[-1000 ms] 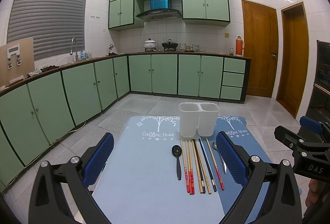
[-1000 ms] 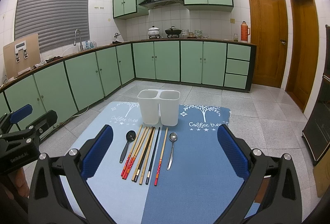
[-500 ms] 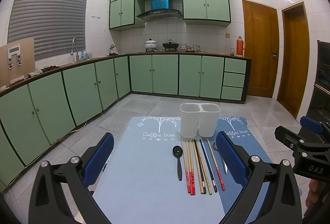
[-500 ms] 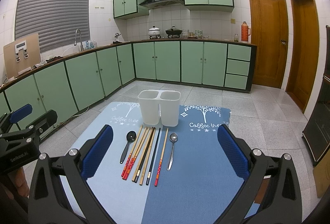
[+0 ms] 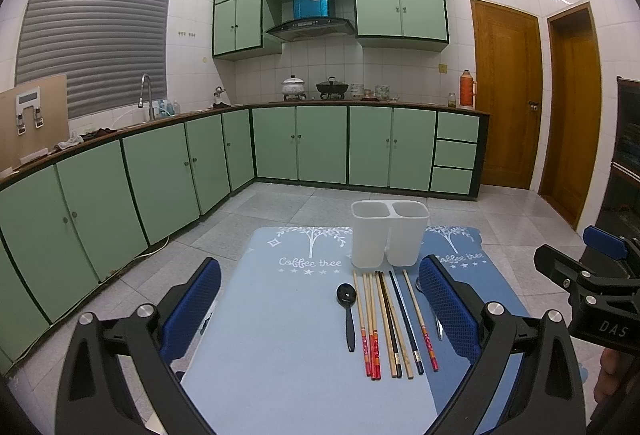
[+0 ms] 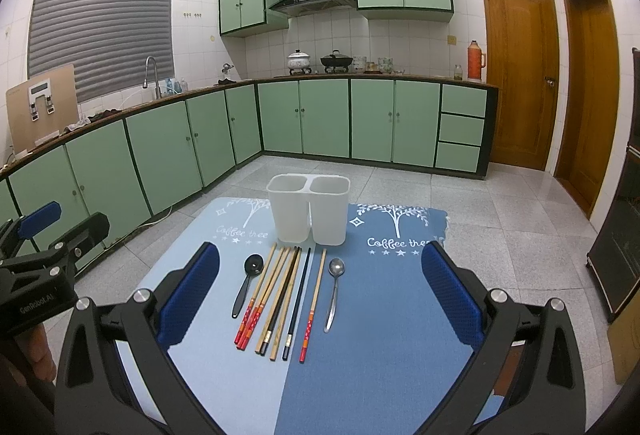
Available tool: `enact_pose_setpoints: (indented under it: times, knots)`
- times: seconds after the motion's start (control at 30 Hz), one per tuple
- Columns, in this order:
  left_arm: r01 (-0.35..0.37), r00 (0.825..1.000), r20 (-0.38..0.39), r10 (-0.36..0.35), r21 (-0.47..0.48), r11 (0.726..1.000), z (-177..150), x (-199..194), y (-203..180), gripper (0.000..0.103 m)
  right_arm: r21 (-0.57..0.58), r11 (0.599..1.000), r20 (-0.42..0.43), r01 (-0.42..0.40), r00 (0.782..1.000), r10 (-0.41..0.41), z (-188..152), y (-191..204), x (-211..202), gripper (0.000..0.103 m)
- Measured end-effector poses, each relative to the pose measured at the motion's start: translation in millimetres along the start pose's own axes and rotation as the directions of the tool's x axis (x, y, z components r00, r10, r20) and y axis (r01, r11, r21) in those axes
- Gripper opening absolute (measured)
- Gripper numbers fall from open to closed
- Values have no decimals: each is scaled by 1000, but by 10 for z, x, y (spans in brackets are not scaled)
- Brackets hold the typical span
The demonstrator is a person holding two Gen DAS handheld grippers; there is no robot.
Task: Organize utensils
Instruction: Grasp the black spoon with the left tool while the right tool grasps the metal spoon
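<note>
— What do your tongs look like at this moment?

— My left tongs [image 5: 318, 309] are spread wide with nothing between the blue pads, hovering over the near left part of the table [image 6: 384, 347]. My right tongs [image 6: 320, 297] are spread just as wide and carry nothing, above the near edge.

— And the utensils, left to right?

— All lie flat on the 2-tone blue mat [image 6: 200, 363], handles toward the near edge. First, the black spoon [image 6: 247, 285], bowl pointing to the far edge. Just beside it, a tight fan of chopsticks [image 6: 276, 295]: 2 pale ones with red ends, then wooden and dark ones touching or crossing each other. Next, 1 black chopstick [image 6: 298, 301] a little apart, then 1 pale chopstick with a red end [image 6: 314, 301]. Last, the metal spoon [image 6: 334, 289], nearest the right edge of the row.

— Where's the holder?

— The white 2-compartment holder [image 6: 308, 209] stands upright toward the far edge, just behind the chopstick tips, both compartments holding nothing. From my left camera the metal spoon is mostly hidden behind my right pad [image 5: 448, 311].
</note>
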State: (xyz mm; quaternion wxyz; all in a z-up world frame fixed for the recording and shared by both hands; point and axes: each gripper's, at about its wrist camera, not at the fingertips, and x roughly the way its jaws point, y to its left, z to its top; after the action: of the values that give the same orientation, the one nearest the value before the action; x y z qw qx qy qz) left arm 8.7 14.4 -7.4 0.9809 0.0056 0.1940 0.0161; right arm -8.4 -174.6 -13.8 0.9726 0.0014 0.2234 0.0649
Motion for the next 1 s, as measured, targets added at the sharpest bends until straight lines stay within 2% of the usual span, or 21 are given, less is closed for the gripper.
enact_pose_setpoints:
  times: [0.37,0.57,0.77,1.0]
  knots:
    - [-20,999,-35,20,10,1000,-25,218,28,97,-4,1000,-40,23,999,-23,-46,-47,246,98]
    - [-47,993,-104,50,35,998,-97,655,51,97,-18,998,-97,55,994,-56,-89,-138,636,98]
    - [-55,977,-203,67,64,996,-187,1306,49,97,-11,1000,-214,29,976,-30,-144,-263,1274,98]
    - [-31,939,-339,48,56,998,-344,2103,-23,96,56,998,-352,-16,935,35,-213,-419,2023,96]
